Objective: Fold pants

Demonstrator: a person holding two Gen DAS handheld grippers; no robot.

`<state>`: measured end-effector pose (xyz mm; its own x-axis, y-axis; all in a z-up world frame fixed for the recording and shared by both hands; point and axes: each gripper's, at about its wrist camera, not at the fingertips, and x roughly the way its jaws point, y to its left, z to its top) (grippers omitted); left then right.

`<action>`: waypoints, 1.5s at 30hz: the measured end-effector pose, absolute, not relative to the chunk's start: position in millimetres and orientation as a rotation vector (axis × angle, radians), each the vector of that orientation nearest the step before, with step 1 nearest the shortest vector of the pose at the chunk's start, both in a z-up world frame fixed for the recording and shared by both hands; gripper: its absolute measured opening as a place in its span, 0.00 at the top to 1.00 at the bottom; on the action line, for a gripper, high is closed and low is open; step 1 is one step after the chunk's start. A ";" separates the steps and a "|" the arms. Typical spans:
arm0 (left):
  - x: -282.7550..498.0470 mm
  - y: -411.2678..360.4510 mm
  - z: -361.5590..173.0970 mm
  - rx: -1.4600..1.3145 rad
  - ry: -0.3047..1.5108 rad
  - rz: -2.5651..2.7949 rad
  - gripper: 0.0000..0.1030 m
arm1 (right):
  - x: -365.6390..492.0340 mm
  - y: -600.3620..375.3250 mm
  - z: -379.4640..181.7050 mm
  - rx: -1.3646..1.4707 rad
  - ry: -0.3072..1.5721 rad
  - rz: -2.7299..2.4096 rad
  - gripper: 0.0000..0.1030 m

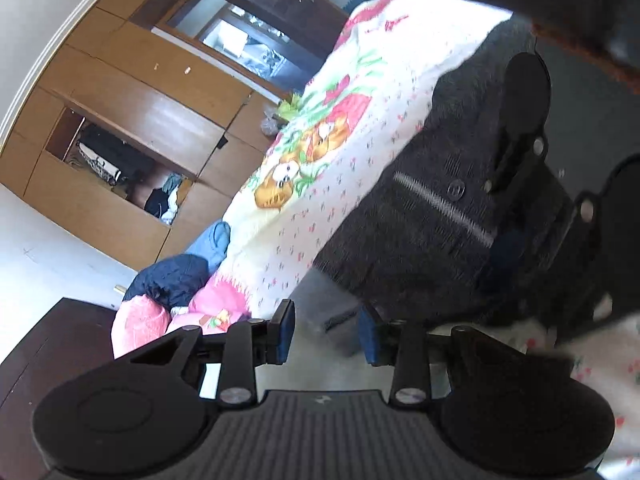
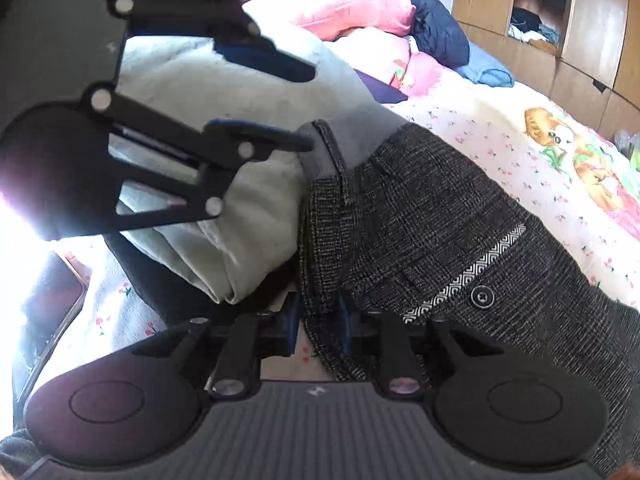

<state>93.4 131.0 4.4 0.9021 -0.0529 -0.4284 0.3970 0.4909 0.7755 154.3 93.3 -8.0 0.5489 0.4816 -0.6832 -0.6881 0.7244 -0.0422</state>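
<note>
The right gripper (image 2: pixel 318 322) has its two blue-padded fingers (image 2: pixel 291 326) closed on the edge of the pants (image 2: pixel 432 216), with the dark woven fabric pinched between the pads. The left gripper (image 1: pixel 322 334) holds its two fingers (image 1: pixel 285 332) parted, a clear gap between the pads and no cloth within it; in the right wrist view it (image 2: pixel 276 100) stands just beside the waistband, one fingertip at the grey lining. There is one pair of pants: charcoal, with a fine flecked weave, a grey inner waistband turned outward, one light patterned pocket trim (image 2: pixel 468 276) and one dark button (image 2: pixel 482 296) beside it. The garment lies on the bed (image 2: pixel 500 132), draped from the waistband toward the right gripper. A pale cream cloth (image 2: pixel 224 184) sits bunched next to the waistband. The bedsheet (image 1: pixel 344 148) is white with small red sprigs and a cartoon animal print. At the bed's far end lie two pink pillows (image 2: pixel 356 8), one navy bundle (image 2: pixel 438 28) and one blue cloth (image 2: pixel 486 66). One wooden wardrobe (image 1: pixel 132 120) lines the wall.
</note>
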 end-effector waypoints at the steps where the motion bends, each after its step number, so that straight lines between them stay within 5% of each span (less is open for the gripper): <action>1: 94.5 124.8 3.5 1.024 0.368 -0.291 0.51 | 154.4 88.1 -1.8 -0.269 0.708 0.707 0.76; 8: 103.8 84.7 0.8 0.998 0.341 -0.378 0.51 | 144.3 -20.6 32.3 -0.059 0.706 0.545 0.80; 15: 112.4 29.2 -14.7 0.784 0.374 -0.546 0.51 | 252.6 -152.9 28.6 0.142 0.755 0.458 0.76; 25: 129.1 5.9 -33.8 0.623 0.476 -0.533 0.52 | 310.0 -201.8 -11.2 0.413 0.947 0.927 0.75; 32: 128.8 -3.5 -36.6 0.687 0.461 -0.534 0.51 | 324.7 -181.9 -17.7 0.453 0.943 1.022 0.65; 34: 129.2 -2.3 -36.8 0.685 0.462 -0.536 0.51 | 338.5 -174.0 -29.6 0.543 0.954 0.960 0.71; 36: 128.8 -1.9 -36.9 0.688 0.463 -0.539 0.51 | 350.7 -172.4 -33.9 0.603 0.953 0.850 0.91; 43: 124.3 -6.1 -43.4 0.684 0.487 -0.507 0.52 | 357.4 -186.2 -50.0 0.726 1.006 0.740 0.93; 45: 117.4 -11.4 -39.3 0.741 0.477 -0.497 0.53 | 334.2 -199.5 -31.0 0.716 0.932 0.667 0.84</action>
<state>117.4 -11.4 -39.3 0.7823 -0.2546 -0.5685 0.5788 0.6344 0.5124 334.2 -199.5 -31.0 0.4375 0.7677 -0.4682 -0.1960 0.5896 0.7835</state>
